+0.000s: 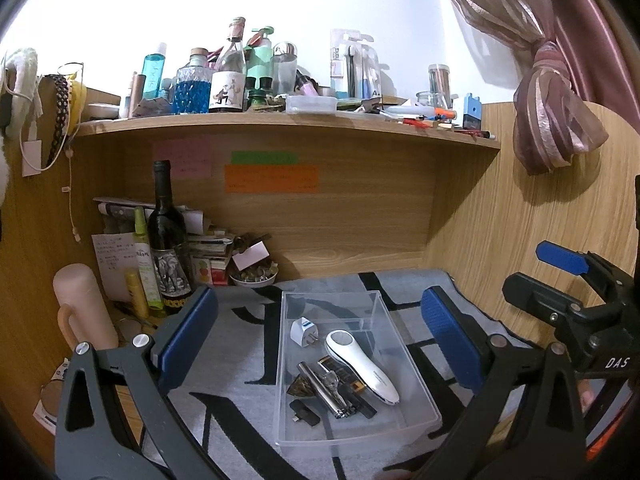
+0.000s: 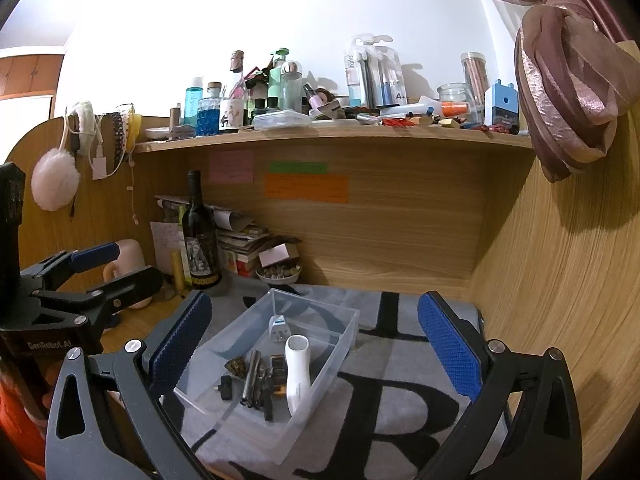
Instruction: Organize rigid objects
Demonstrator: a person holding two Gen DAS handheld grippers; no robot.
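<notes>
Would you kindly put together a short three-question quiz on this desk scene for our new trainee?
1. True or false: both grippers, left gripper and right gripper, are empty.
2. Where does the white plug adapter lie?
A. shelf
B. clear plastic box
C. mat
3. Fill in: the white handheld device lies ___ the box.

Key: 1 true; 2 B; 3 inside.

Bright overhead light, blown-out white wall (image 1: 320, 8), soft shadows, sharp focus, strong fisheye bending, dark corners
</notes>
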